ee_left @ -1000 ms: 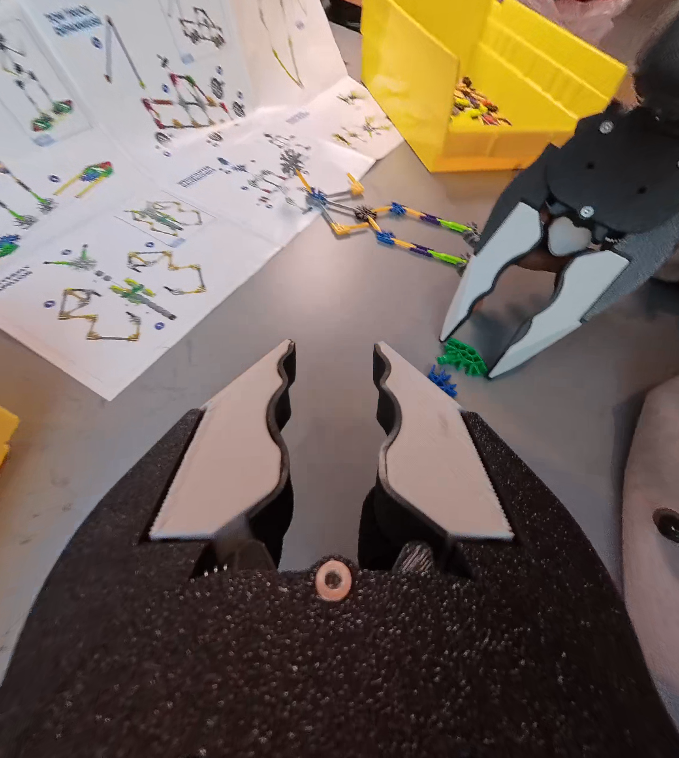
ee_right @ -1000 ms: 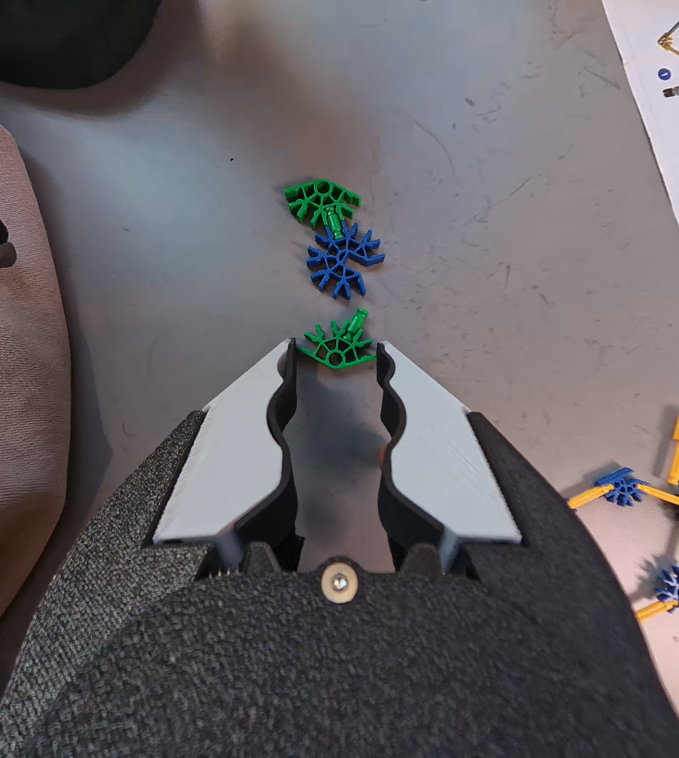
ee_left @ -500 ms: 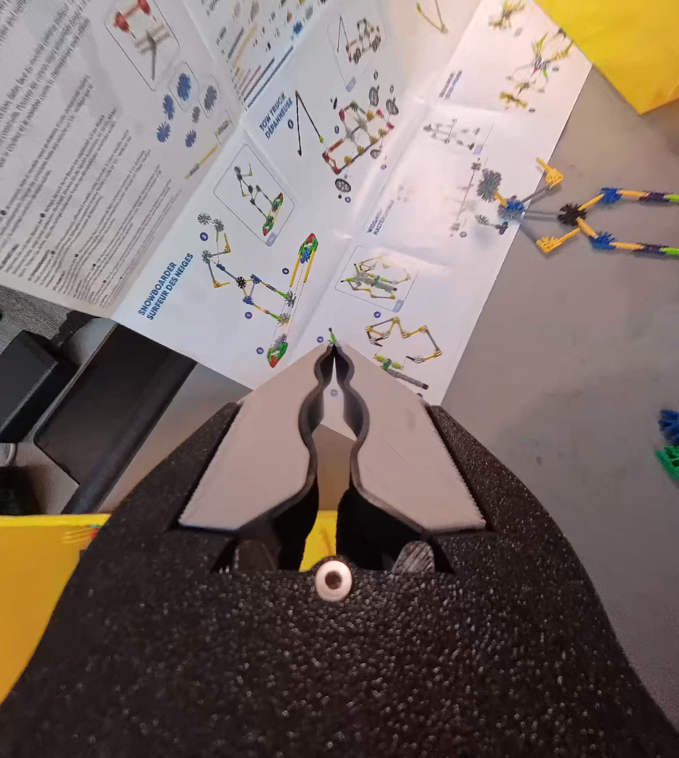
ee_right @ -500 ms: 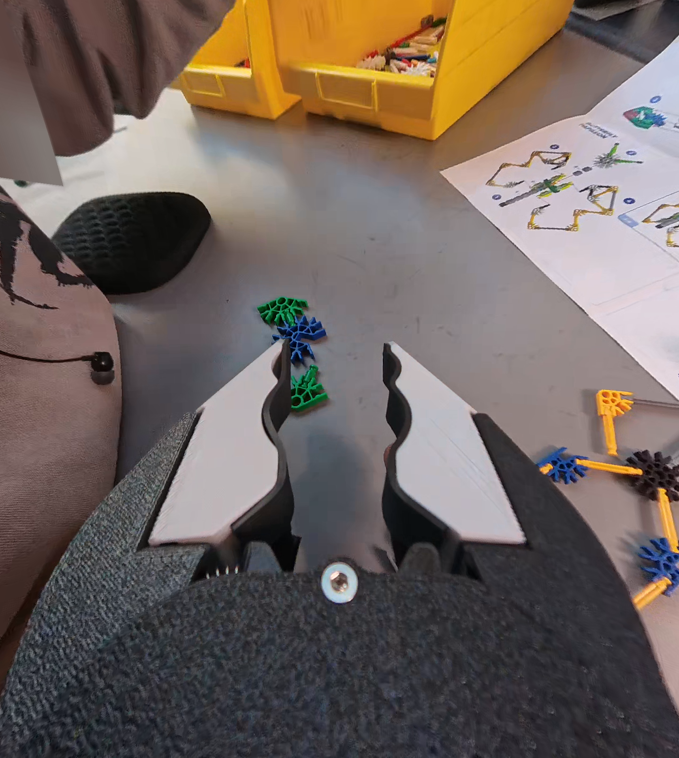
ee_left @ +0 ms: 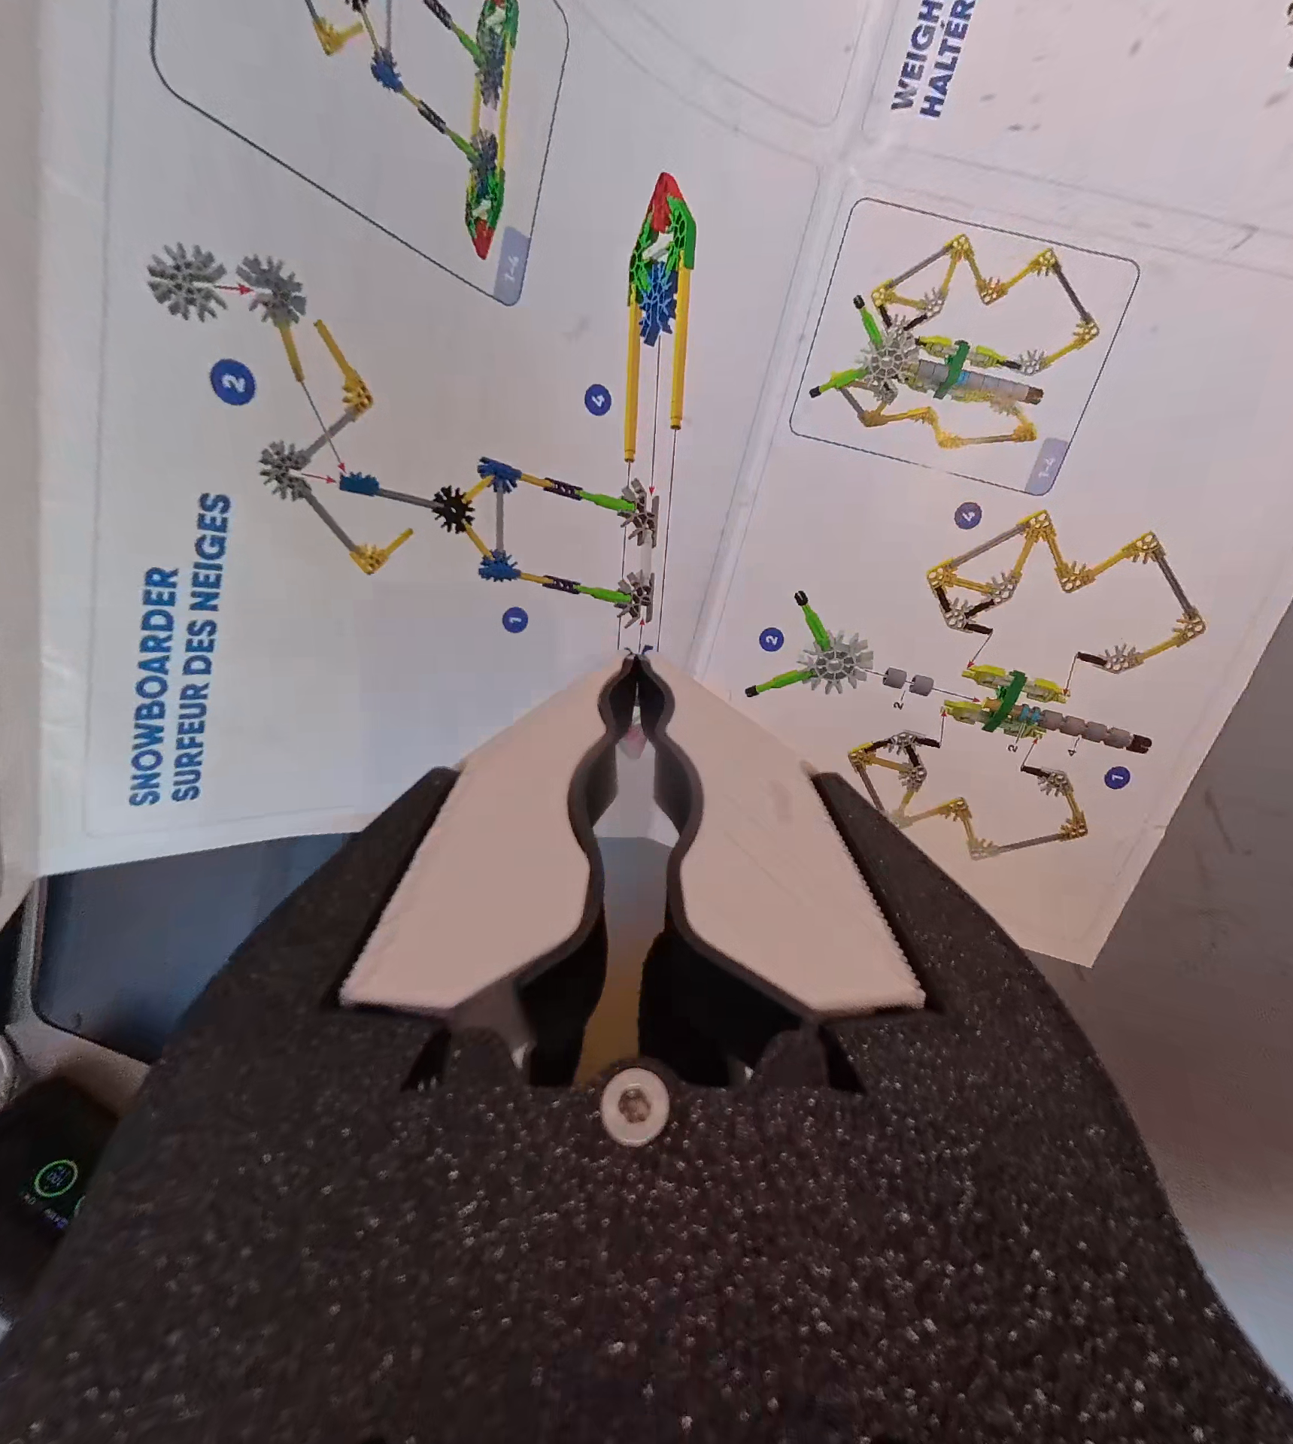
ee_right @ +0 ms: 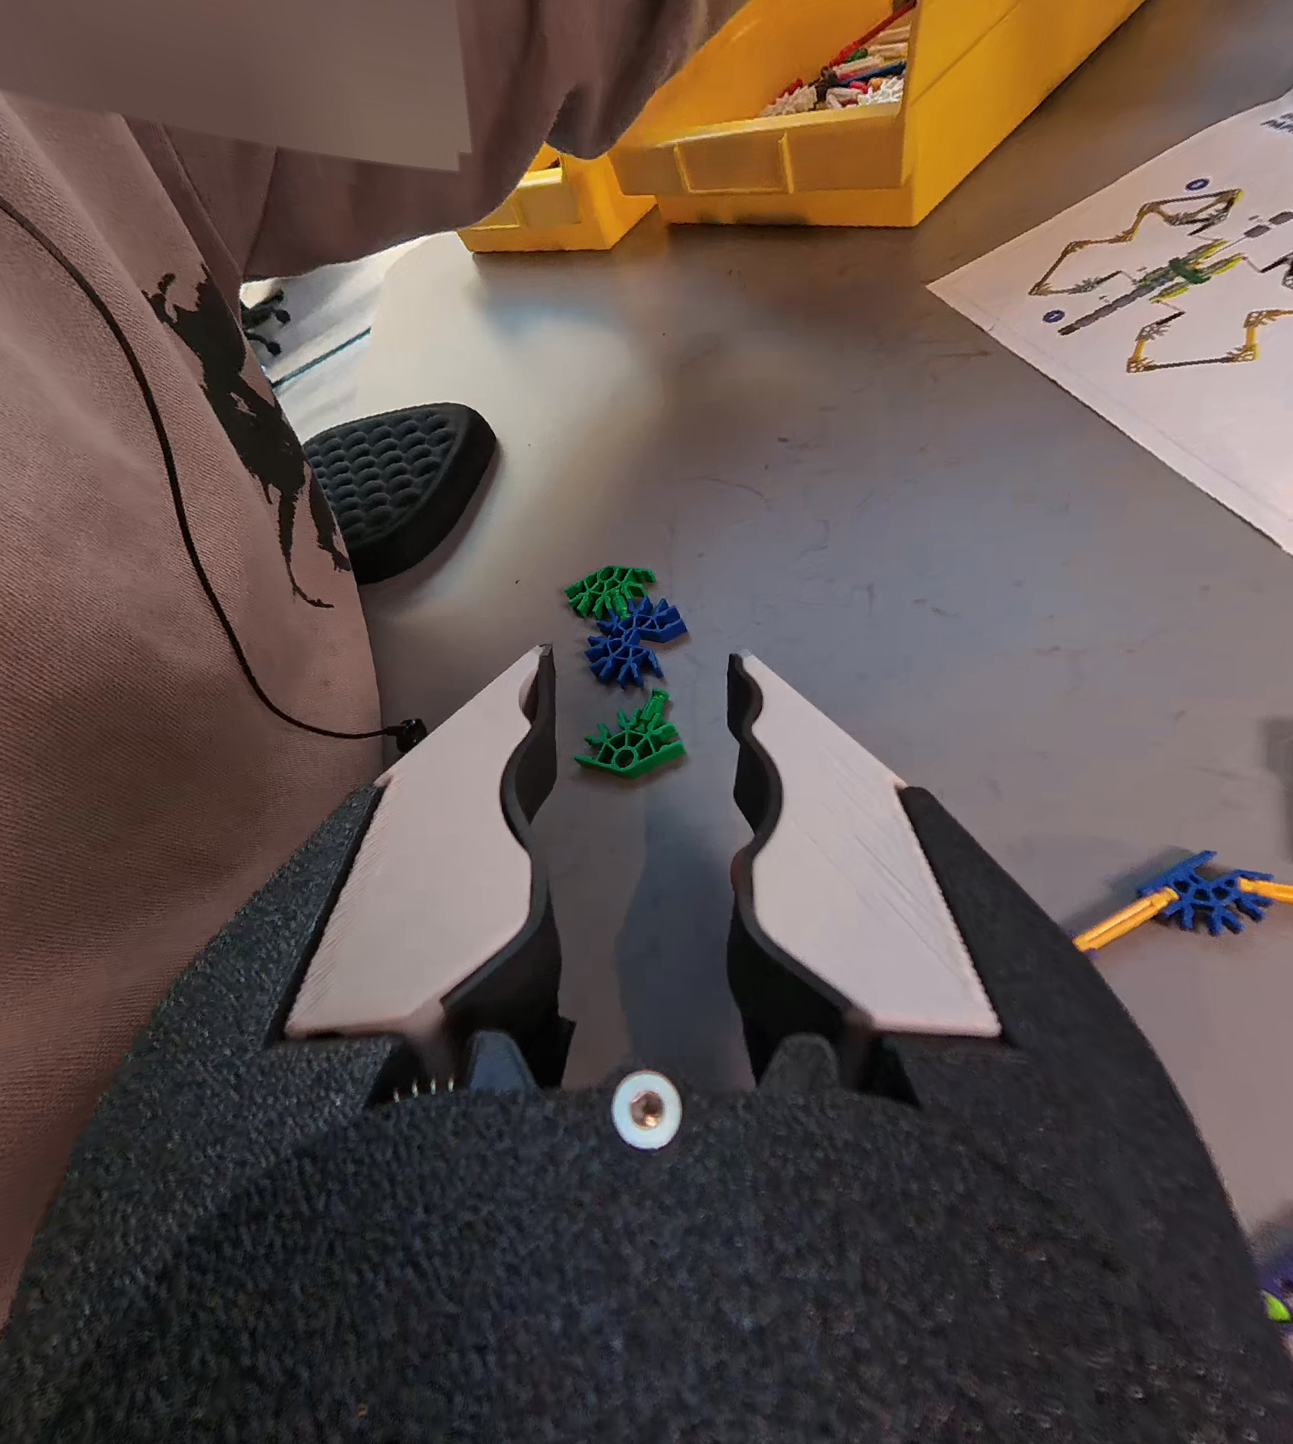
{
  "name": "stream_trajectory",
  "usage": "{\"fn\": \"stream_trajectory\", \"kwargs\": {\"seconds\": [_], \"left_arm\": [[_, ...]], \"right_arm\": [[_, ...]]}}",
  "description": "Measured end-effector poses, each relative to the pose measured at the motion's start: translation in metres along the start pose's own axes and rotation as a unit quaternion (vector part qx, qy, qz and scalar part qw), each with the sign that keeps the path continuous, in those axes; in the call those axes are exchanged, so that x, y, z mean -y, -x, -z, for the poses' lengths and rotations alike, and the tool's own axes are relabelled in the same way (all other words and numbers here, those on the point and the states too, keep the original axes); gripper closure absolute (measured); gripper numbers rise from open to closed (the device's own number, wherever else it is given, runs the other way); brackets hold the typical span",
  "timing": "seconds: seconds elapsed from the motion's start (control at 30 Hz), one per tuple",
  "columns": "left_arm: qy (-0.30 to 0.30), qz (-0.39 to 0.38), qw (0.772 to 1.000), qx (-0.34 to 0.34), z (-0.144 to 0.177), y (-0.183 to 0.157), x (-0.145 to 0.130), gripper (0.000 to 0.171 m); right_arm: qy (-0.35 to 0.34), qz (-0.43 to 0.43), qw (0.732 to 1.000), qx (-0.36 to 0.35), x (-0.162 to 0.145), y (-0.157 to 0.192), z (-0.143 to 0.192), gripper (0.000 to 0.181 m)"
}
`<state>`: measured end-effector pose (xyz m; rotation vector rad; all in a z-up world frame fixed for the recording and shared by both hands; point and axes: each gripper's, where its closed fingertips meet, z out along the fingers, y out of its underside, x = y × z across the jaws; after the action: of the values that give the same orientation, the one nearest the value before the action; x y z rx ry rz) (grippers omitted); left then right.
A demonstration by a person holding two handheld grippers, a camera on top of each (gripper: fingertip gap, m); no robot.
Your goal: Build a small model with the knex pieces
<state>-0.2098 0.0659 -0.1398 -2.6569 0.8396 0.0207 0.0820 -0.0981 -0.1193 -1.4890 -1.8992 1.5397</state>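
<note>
Right wrist view: gripper [ee_right: 637, 664] open above green connector [ee_right: 630, 746].

We see our left gripper [ee_left: 637, 664] with pale grey wavy-edged fingers [ee_left: 487, 844] set in a black grainy body, a silver screw [ee_left: 632, 1108] at the middle; our right gripper [ee_right: 637, 660] looks alike; we wear a mauve top [ee_right: 80, 547] with a black print

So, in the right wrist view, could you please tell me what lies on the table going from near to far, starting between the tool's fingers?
Green connector piece → blue connector piece → second green connector piece → black mesh pad, off to the left → yellow bins at the far edge.
</note>
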Motion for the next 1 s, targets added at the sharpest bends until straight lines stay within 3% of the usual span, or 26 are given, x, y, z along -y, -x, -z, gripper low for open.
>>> {"fn": "stream_trajectory", "kwargs": {"seconds": [1.0], "left_arm": [[-0.017,0.008,1.0,0.017,-0.014,0.003,-0.001,0.171]], "right_arm": [[0.006,-0.045,0.999,0.016,-0.003,-0.004,-0.002,0.139]]}}
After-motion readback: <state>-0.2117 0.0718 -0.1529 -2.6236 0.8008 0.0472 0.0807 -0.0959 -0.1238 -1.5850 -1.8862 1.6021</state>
